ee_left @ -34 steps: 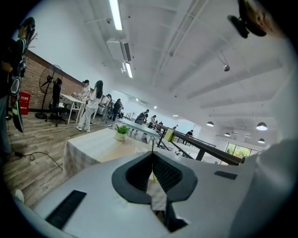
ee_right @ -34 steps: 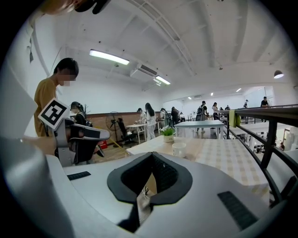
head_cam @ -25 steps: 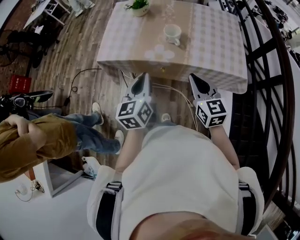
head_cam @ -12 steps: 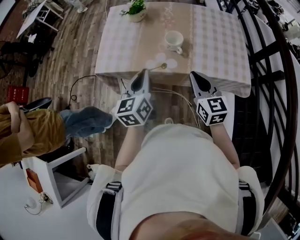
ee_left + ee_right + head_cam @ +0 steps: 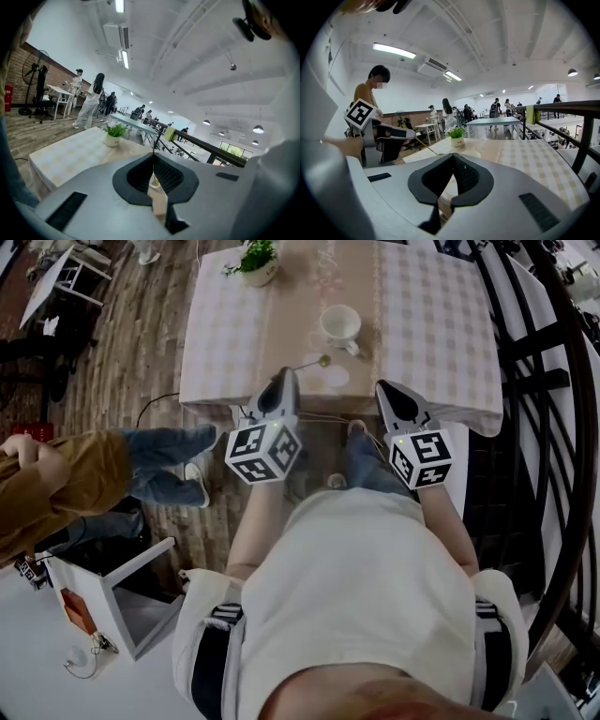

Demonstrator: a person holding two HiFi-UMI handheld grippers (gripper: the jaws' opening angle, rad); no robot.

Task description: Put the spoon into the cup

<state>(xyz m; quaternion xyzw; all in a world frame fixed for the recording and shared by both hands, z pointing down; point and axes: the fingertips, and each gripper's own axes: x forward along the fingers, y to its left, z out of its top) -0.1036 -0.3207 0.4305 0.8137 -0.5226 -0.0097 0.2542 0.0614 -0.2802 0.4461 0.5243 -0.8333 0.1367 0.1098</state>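
The left gripper [image 5: 284, 376], clamped on the handle of the spoon [image 5: 310, 364], holds it over the near edge of the table [image 5: 422, 315], short of the cup [image 5: 339, 324]. The right gripper [image 5: 386, 388] is closed and empty. A misjudged reach could tip the unsteadied cup.

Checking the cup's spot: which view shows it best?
The head view: the whole cup stands in plain sight on the table. The right gripper view shows only its rim above the jaws; the left gripper view at most a pale sliver between them.
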